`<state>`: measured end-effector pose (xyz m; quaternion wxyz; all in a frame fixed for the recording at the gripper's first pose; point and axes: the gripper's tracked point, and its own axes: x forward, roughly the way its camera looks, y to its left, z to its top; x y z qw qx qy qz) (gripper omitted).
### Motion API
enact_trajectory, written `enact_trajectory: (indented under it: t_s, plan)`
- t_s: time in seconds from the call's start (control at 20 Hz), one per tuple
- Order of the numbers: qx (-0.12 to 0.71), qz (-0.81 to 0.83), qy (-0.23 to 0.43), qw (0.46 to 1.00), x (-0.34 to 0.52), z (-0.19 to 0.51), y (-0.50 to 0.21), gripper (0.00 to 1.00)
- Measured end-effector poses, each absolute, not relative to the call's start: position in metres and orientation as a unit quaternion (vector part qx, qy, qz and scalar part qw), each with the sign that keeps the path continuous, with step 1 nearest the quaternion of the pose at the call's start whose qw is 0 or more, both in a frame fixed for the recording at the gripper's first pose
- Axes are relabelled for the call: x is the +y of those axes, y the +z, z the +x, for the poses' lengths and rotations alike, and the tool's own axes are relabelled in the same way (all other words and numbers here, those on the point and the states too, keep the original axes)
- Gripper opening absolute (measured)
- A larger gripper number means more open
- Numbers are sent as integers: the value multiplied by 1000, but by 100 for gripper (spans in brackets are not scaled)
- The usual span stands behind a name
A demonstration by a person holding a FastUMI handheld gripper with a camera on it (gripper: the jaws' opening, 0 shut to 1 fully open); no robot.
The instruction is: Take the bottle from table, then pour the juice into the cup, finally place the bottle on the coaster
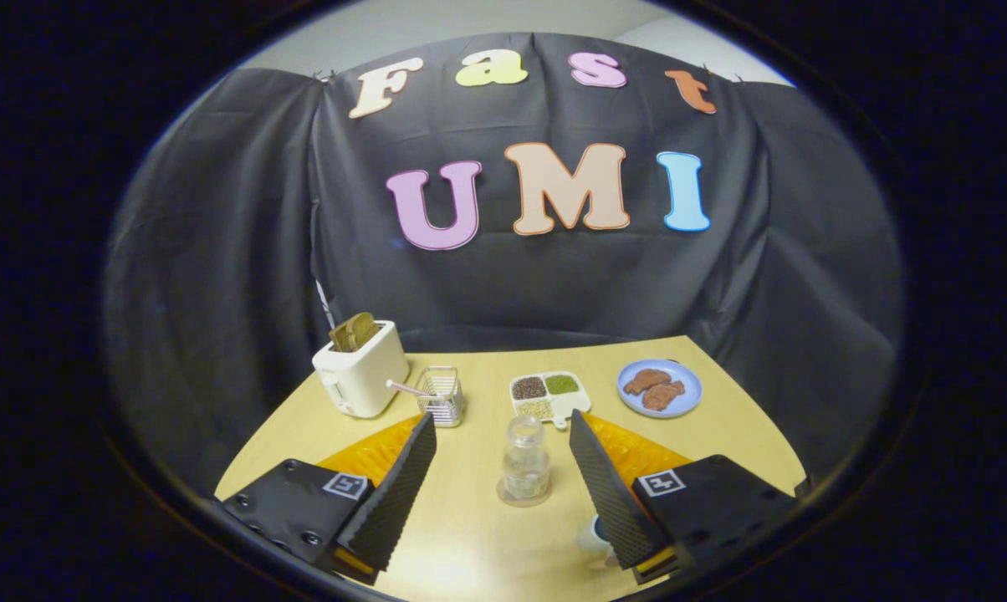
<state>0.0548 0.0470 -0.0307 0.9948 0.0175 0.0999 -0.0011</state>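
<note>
Toaster (pixel 361 376) + wire basket (pixel 441 395) mid-left, clear of path. Gripper (pixel 503 447) released, fingers wide. Bottle (pixel 526 460) lower centre btwn tips, untouched, on coaster (pixel 523 495). Cup (pixel 591 535) lower right, behind right finger: risk finger clips cup or bottle tips.

My tool (pixel 502 431) stands with its fingers spread wide, their inner pads (pixel 403 485) ribbed and matt like rubber. Between them the bottle (pixel 526 461) is clear and glossy, like glass or clear plastic, on a thin translucent coaster (pixel 523 496). The tabletop (pixel 470 543) is pale wood-look laminate, smooth with a soft sheen. The toaster (pixel 361 376) looks smooth white plastic, the small basket (pixel 441 395) thin wire, the plate (pixel 660 388) smooth and glazed-looking.
</note>
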Motion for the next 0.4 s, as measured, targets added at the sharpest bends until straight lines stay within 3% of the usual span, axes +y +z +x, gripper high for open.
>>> enact_trajectory:
  t_s: [0.4]
  plan:
    - [102,16,1,995,29,43,-31,100]
